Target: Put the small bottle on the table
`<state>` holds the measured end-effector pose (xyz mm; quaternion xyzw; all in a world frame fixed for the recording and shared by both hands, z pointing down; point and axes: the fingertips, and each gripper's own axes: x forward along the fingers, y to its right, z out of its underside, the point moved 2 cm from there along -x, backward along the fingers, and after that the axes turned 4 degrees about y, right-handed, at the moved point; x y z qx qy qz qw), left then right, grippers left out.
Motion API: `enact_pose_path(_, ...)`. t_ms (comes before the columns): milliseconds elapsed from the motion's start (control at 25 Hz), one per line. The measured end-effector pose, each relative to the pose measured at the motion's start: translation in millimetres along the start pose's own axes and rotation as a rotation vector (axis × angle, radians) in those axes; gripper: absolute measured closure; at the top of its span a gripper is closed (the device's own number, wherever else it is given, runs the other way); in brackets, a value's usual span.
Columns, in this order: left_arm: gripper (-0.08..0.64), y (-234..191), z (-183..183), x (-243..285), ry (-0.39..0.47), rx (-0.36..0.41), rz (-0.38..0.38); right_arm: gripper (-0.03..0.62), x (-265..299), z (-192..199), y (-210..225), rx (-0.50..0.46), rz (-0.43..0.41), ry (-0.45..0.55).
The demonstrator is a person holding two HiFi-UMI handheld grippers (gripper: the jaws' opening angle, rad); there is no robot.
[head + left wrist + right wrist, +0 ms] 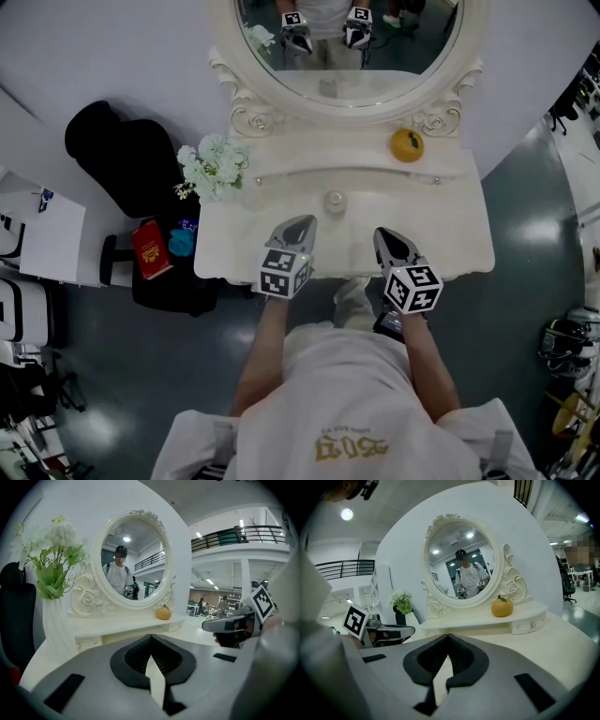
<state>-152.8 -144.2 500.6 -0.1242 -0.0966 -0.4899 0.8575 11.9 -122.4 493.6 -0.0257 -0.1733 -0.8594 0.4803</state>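
Note:
The small pale bottle [335, 202] stands upright on the white dressing table [450, 234], in front of the raised shelf. My left gripper [302, 223] hovers over the table's front edge, just left of and nearer than the bottle, its jaws shut with nothing between them. My right gripper [382, 234] hovers to the bottle's right, also shut and empty. In the left gripper view the closed jaw tips [150, 637] hide the bottle, and the right gripper [225, 624] shows at the side. In the right gripper view the jaws [447, 637] meet at the tip, and the left gripper [389, 631] shows at the left.
An orange [407, 145] sits on the shelf under the oval mirror [347, 37]. A vase of white flowers [216, 167] stands at the table's left corner. Left of the table are a black chair [131, 164], a red book [150, 248] and a blue object [180, 242].

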Motion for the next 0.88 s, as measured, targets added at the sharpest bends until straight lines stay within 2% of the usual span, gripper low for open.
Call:
enact_pose_path(520, 0.545, -8.8, 6.3, -3.7, 0.000, -0.064, -0.015, 0.580, 2.0, 2.1, -3.2, 0.008, -0.006, -0.006)
enact_pose_path(720, 0.545, -10.9, 6.4, -5.9, 0.020, -0.066, -0.021, 0.580, 2.4, 3.2, -3.4, 0.008, -0.004, -0.006)
enact_pose_path(880, 0.545, -16.4, 8.1, -6.2, 0.002, -0.060, -0.049, 0.580, 1.6, 4.4, -3.7, 0.009, -0.006, -0.008)
